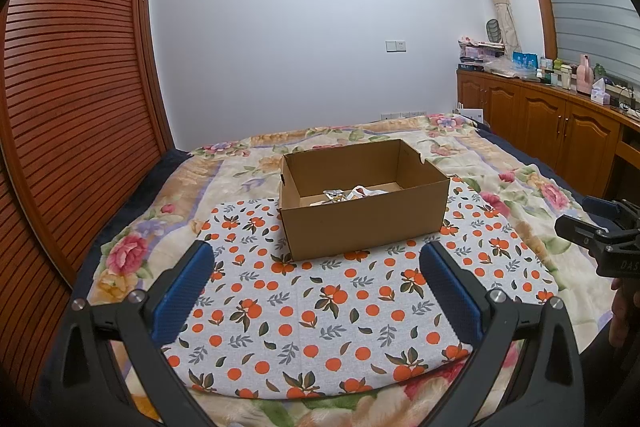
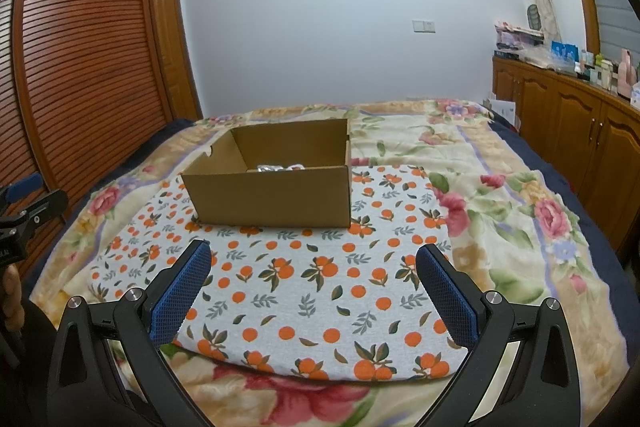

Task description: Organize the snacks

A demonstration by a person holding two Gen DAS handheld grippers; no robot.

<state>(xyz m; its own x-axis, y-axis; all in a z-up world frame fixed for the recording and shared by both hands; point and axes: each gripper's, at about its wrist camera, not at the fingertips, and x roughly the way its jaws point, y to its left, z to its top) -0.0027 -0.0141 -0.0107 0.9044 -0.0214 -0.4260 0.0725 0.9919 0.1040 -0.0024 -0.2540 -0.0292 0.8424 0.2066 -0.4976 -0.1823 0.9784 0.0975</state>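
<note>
Left gripper (image 1: pixel 316 263) jaws wide, empty | right gripper (image 2: pixel 314 261) same

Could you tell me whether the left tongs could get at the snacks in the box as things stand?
Probably yes. The left tongs are open and empty, the box is open-topped, and nothing lies between; they would have to go over its near wall to the snacks.

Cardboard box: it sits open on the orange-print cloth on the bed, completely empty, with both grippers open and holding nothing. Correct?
Not quite. The cardboard box is not empty: the left wrist view shows a few snack packets lying on its bottom. The rest holds: it sits open on the orange-print cloth, and the left gripper and right gripper are open and hold nothing.
</note>
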